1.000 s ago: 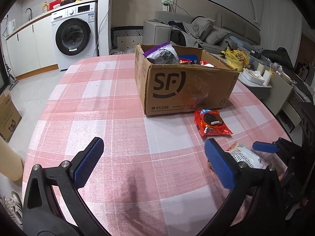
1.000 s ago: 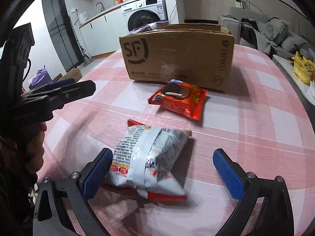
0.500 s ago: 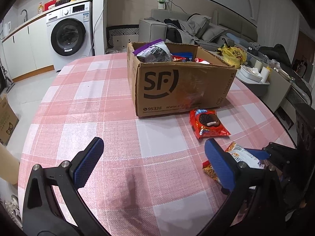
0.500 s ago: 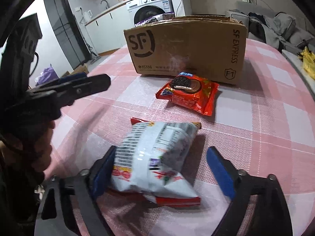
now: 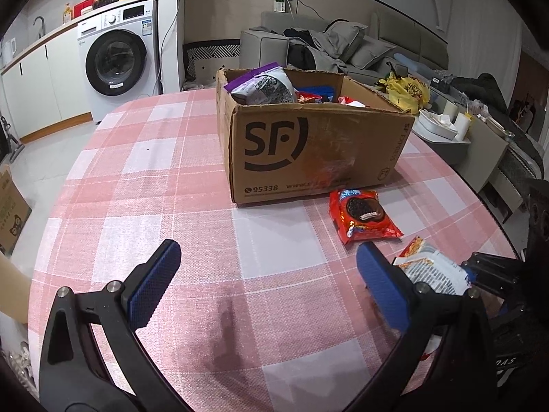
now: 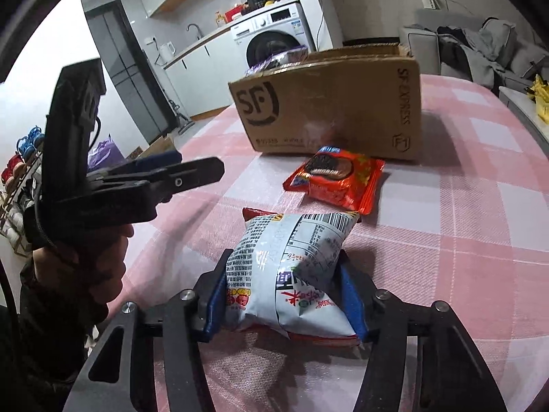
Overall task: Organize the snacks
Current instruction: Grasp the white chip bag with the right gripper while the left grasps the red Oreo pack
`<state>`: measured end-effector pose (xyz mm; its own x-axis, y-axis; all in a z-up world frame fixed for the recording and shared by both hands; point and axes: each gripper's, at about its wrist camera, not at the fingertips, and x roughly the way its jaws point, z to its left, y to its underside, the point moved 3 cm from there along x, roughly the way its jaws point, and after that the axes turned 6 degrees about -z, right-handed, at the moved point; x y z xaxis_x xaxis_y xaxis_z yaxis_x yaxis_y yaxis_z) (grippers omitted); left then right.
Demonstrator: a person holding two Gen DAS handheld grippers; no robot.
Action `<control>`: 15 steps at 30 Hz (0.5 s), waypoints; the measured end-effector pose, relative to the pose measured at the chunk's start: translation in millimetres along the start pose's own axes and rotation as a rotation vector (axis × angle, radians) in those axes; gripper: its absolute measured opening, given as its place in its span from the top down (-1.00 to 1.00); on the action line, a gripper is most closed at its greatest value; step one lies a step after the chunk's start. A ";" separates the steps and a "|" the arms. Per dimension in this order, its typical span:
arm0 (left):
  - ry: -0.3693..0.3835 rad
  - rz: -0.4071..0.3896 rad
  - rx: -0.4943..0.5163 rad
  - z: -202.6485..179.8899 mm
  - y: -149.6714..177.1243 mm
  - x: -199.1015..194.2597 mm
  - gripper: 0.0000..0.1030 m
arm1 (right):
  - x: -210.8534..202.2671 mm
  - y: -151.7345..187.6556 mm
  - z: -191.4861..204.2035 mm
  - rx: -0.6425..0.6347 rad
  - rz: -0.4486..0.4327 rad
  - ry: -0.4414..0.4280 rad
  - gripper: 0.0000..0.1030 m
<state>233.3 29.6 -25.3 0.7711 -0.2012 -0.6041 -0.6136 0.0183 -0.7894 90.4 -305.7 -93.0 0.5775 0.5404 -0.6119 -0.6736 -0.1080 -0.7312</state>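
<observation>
Right wrist view: our right gripper (image 6: 286, 295) has the white snack bag (image 6: 291, 264) between its blue pads (image 6: 214, 304), one on each side. Jaws are closing and the pads already press into the bag; its sides bulge over them. The bag lies printed back up on the pink checked table (image 6: 480, 226), near the table's right edge as the left wrist view shows it.

Just beyond the bag, apart from it, lies the red cookie pack (image 6: 334, 180), flat on the table. It sits just in front of the cardboard box (image 6: 329, 110), near the box's right front corner; we can't tell whether they touch.

Left wrist view: our left gripper (image 5: 267, 281) hovers spread wide over bare cloth, nothing between its pads. The white snack bag (image 5: 430, 269) shows just right of its right pad, partly hidden behind that finger. The red cookie pack (image 5: 363, 216) is past that, toward the cardboard box (image 5: 319, 147), which stands around the middle of the table (image 5: 137, 185) and holds several other snack packs (image 5: 264, 86).

In the right wrist view the left gripper (image 6: 192, 171) is off to the left, held by a hand (image 6: 89, 261).
</observation>
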 end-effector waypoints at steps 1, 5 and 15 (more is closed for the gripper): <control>0.003 0.004 0.001 -0.7 -0.2 1.6 -0.98 | -2.6 -1.0 -1.6 0.003 -0.012 0.002 -0.10; 0.006 0.009 0.014 -5.4 -2.1 8.0 -0.98 | -14.3 -6.8 -11.0 0.015 -0.056 0.022 -0.10; 0.081 0.038 0.064 -38.1 -13.6 42.2 -0.97 | -44.8 -24.4 -50.9 0.100 -0.158 0.123 -0.10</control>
<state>267.7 -16.5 -35.9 0.7297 -0.2780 -0.6247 -0.6279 0.0893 -0.7732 104.4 -369.8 -63.1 0.7274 0.4377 -0.5284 -0.6088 0.0566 -0.7913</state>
